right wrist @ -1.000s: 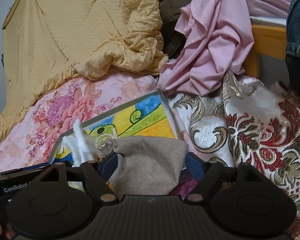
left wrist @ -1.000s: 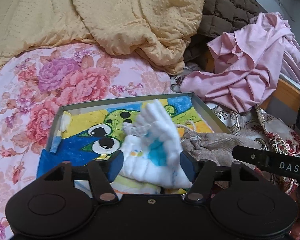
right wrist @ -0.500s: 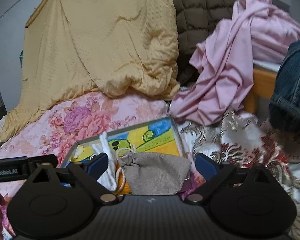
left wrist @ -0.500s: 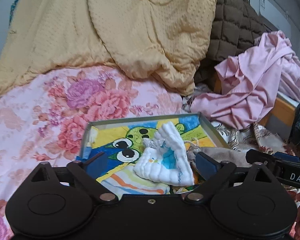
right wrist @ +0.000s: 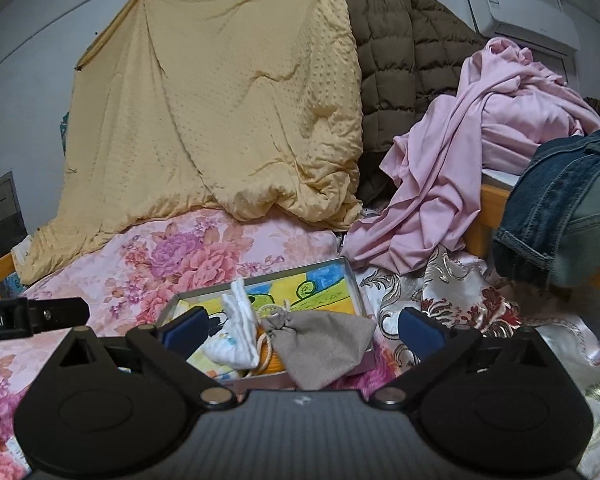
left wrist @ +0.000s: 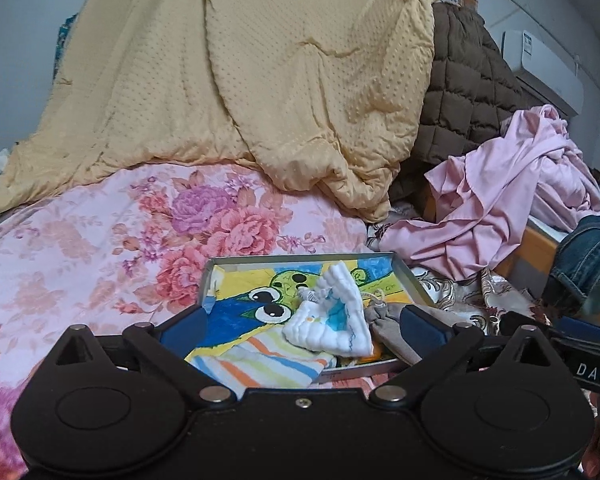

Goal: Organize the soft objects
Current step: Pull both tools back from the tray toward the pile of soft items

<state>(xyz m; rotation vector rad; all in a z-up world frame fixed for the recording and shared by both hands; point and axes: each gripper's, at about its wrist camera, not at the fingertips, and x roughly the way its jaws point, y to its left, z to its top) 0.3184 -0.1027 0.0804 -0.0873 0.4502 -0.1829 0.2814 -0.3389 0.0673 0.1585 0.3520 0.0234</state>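
While a metal tray sits on the floral bed below a yellow quilt, left gripper and right gripper are opening, both empty

Floral bedsheet left of tray lies open. Yellow quilt blocks behind; pink cloth heap and jeans crowd right side.

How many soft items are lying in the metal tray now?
3 visible: a white cloth in the tray middle, a grey drawstring pouch overhanging its near right edge, a striped cloth at its near edge. More may be hidden underneath.
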